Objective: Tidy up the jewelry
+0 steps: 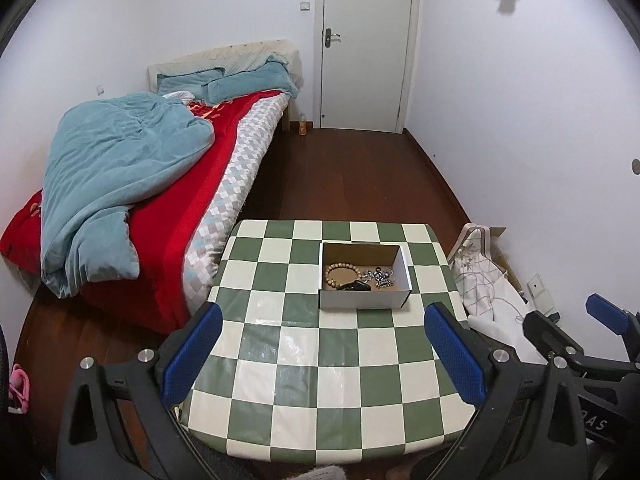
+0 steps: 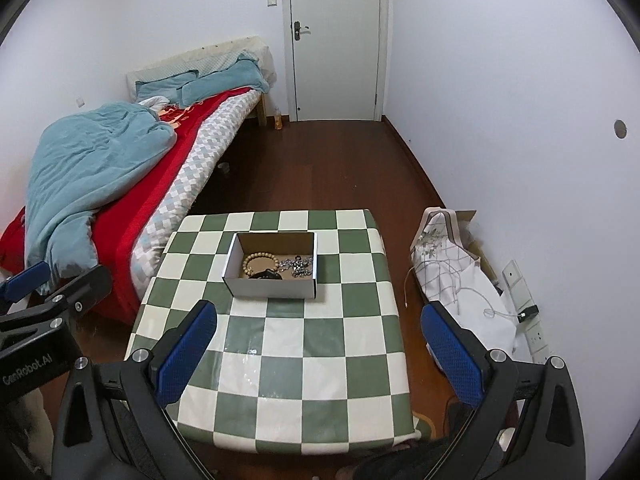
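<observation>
A small white cardboard box [image 1: 362, 299] [image 2: 269, 287] stands on the green-and-white checked table [image 1: 320, 360] [image 2: 288, 344]. Inside lie a tan wooden bead bracelet [image 1: 340, 273] [image 2: 258, 263], a silver chain [image 1: 382, 277] [image 2: 298, 266] and a dark item [image 1: 355, 287] [image 2: 266, 275]. My left gripper [image 1: 324, 320] hangs open above the near half of the table, nothing between its blue pads. My right gripper [image 2: 320, 318] is also open and empty, held high over the table's right part. Each gripper shows at the edge of the other's view.
A bed [image 1: 160, 184] with a teal duvet and red blanket stands left of the table. A white patterned bag [image 2: 452, 280] leans on the right wall beside a power strip [image 2: 536, 340]. Behind the table, wooden floor [image 1: 340, 176] runs to a closed white door [image 1: 366, 40].
</observation>
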A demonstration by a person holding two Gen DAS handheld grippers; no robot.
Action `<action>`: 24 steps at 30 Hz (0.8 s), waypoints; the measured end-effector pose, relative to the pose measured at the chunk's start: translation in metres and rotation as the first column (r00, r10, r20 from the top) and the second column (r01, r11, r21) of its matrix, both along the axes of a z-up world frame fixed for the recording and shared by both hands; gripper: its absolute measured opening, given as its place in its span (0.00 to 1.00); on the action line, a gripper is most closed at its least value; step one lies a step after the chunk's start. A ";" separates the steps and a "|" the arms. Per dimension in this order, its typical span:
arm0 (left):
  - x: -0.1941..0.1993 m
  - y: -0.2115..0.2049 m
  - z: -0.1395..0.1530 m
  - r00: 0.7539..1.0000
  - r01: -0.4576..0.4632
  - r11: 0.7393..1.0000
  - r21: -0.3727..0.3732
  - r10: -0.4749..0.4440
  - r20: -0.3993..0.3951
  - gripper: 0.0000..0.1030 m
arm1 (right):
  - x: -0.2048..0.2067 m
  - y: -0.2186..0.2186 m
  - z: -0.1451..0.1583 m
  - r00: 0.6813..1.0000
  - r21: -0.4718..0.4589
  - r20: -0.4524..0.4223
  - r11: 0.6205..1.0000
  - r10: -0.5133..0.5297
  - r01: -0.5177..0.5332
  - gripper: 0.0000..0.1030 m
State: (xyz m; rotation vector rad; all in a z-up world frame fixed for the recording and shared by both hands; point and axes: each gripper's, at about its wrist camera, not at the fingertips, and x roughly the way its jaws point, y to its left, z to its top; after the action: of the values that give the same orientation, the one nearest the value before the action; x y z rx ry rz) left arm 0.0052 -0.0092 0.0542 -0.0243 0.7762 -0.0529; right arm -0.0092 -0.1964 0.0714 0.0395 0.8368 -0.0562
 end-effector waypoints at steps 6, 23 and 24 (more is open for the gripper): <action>0.001 0.002 0.004 1.000 -0.019 1.000 0.013 0.019 0.011 1.00 | -0.004 -0.001 0.006 1.000 -0.001 0.004 1.000 -0.004 0.004 1.00; 0.055 0.001 0.002 0.997 -0.078 0.996 0.049 0.079 -0.013 1.00 | 0.067 -0.005 0.002 0.999 -0.052 -0.005 0.997 -0.051 0.050 1.00; 0.057 0.001 0.001 0.997 -0.078 0.996 0.048 0.080 -0.022 1.00 | 0.070 -0.003 0.001 0.999 -0.055 -0.011 0.997 -0.049 0.048 1.00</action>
State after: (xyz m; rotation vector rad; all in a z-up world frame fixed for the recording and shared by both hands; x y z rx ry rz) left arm 0.0625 -0.0080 0.0552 -0.0104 0.7991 0.0410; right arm 0.0608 -0.1996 0.0721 0.0080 0.8458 -0.1254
